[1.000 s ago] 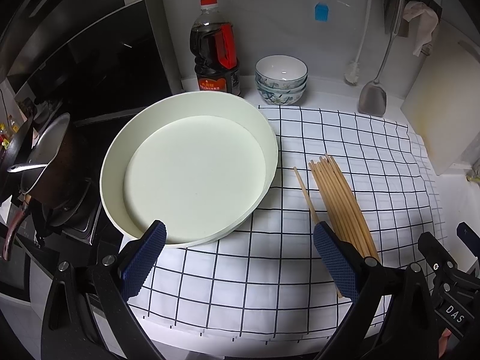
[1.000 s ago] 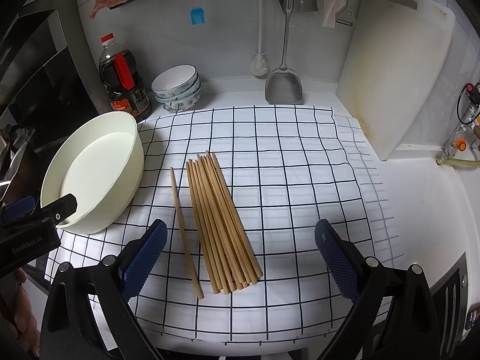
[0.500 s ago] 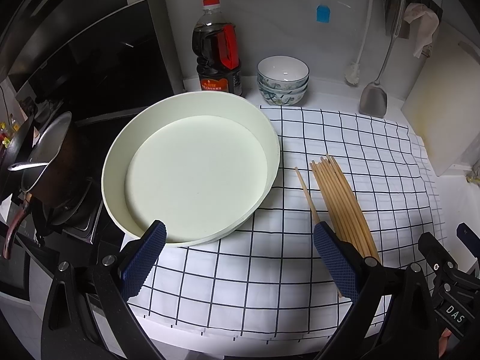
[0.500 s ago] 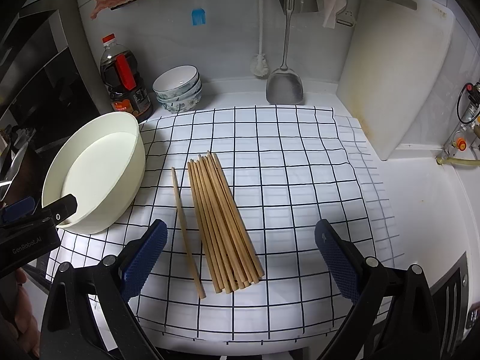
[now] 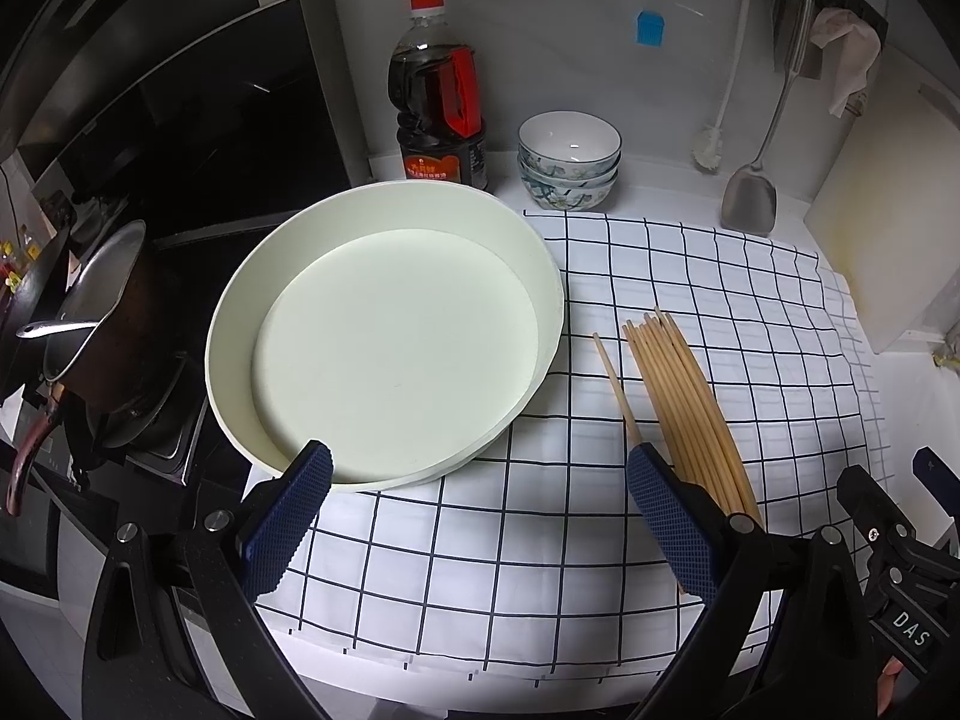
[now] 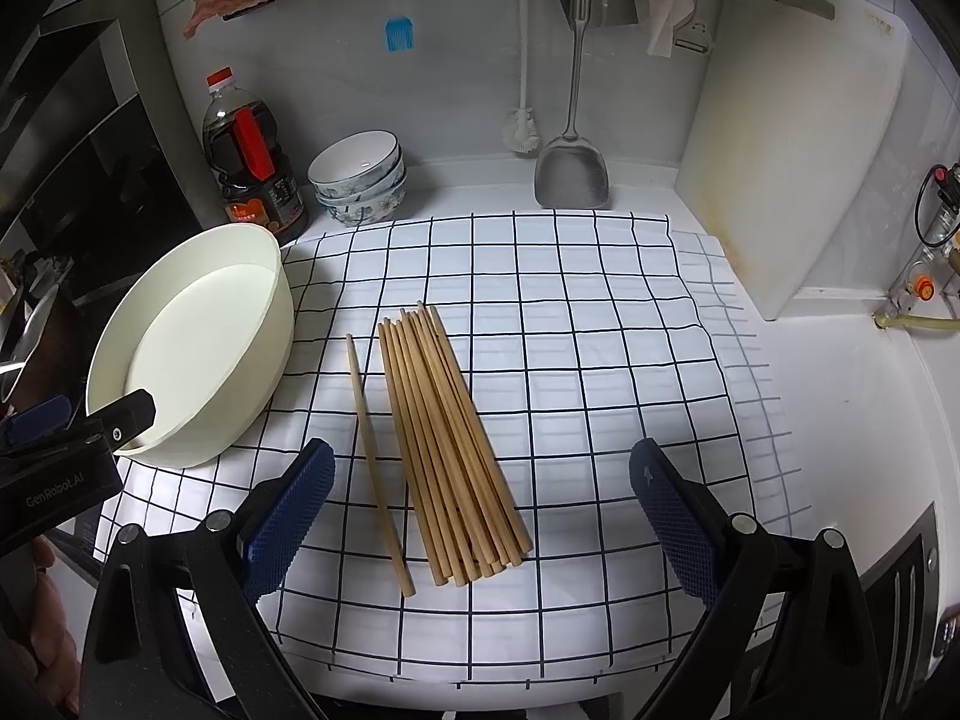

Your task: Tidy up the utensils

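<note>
We hold both hand-held grippers, left (image 5: 477,525) and right (image 6: 480,522), spread apart and empty. The chopsticks (image 6: 450,438) lie ahead between the right one's fingers, long axes running away from us, tilted slightly leftward.

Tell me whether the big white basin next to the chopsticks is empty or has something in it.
Empty. The white basin shows only its bare flat bottom in both views; the chopsticks all lie outside it on the checked cloth.

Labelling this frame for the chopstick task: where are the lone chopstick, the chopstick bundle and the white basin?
lone chopstick (image 6: 375,468), right wrist view, mid-shaft.
chopstick bundle (image 6: 450,444), right wrist view, middle of the sticks.
white basin (image 5: 543,252), left wrist view, far right rim.
</note>
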A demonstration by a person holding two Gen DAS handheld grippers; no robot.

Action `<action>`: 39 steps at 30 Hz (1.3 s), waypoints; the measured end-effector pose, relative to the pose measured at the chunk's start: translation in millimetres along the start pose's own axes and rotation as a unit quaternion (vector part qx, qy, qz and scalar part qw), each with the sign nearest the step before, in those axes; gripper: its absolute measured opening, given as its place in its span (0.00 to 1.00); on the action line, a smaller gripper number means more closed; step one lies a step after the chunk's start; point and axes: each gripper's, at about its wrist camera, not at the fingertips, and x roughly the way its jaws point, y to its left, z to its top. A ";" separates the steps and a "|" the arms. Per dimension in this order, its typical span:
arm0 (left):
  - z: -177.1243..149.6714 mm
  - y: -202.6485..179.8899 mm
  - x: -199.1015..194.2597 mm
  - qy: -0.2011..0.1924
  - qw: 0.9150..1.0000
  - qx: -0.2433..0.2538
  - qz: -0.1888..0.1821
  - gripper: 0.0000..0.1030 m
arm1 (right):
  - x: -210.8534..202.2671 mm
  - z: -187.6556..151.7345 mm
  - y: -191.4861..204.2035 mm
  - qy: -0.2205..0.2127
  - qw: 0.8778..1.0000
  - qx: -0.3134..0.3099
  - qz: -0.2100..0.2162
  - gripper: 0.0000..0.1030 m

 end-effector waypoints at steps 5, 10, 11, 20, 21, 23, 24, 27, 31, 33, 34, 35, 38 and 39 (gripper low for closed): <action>-0.6 0.1 0.0 -0.001 1.000 0.000 0.000 0.94 | 0.2 0.0 0.0 0.000 1.000 0.000 0.000 0.92; -0.1 1.8 1.2 0.000 1.000 0.000 0.000 0.94 | 0.8 -0.1 1.2 0.000 1.000 0.001 0.001 0.92; -0.2 1.8 1.3 -0.001 1.000 0.000 0.000 0.94 | 0.9 0.0 1.5 0.000 1.000 0.001 0.001 0.92; -0.4 1.8 1.1 0.000 1.000 0.000 0.000 0.94 | 0.2 -0.2 0.3 0.000 1.000 0.001 0.001 0.92; -0.4 1.8 1.0 0.000 1.000 0.000 0.000 0.94 | 0.9 0.1 2.0 0.000 1.000 0.001 0.001 0.92; 0.7 5.6 0.9 0.001 1.000 -0.001 -0.001 0.94 | 0.3 -0.2 0.8 0.000 1.000 0.001 0.002 0.92; 0.8 6.0 0.8 0.002 1.000 -0.001 -0.002 0.94 | 1.4 -0.1 2.3 0.001 1.000 0.001 0.002 0.92; -0.4 5.7 3.4 0.004 1.000 0.000 -0.005 0.94 | 2.5 -1.4 -1.2 0.002 1.000 0.002 0.004 0.92; -8.1 -4.3 11.2 0.011 1.000 0.006 -0.015 0.94 | 9.1 -5.8 -15.4 0.006 1.000 0.009 0.009 0.92; -12.9 -12.2 16.3 0.017 1.000 0.013 -0.023 0.94 | 10.9 -8.9 -23.7 0.005 1.000 0.011 0.009 0.92; -15.2 -15.9 19.0 0.020 0.999 0.016 -0.027 0.94 | 13.3 -10.2 -28.5 0.005 1.000 0.009 0.013 0.92; -17.7 -19.8 21.8 0.022 0.999 0.019 -0.033 0.94 | 16.3 -11.7 -32.9 0.006 1.000 0.006 0.020 0.92; -28.7 -32.7 27.6 0.012 0.999 0.017 -0.045 0.94 | 25.4 -15.7 -42.5 0.010 0.999 -0.008 0.044 0.92; -31.3 -36.2 30.1 0.008 0.999 0.011 -0.052 0.94 | 28.6 -16.8 -44.9 0.010 0.999 -0.013 0.049 0.92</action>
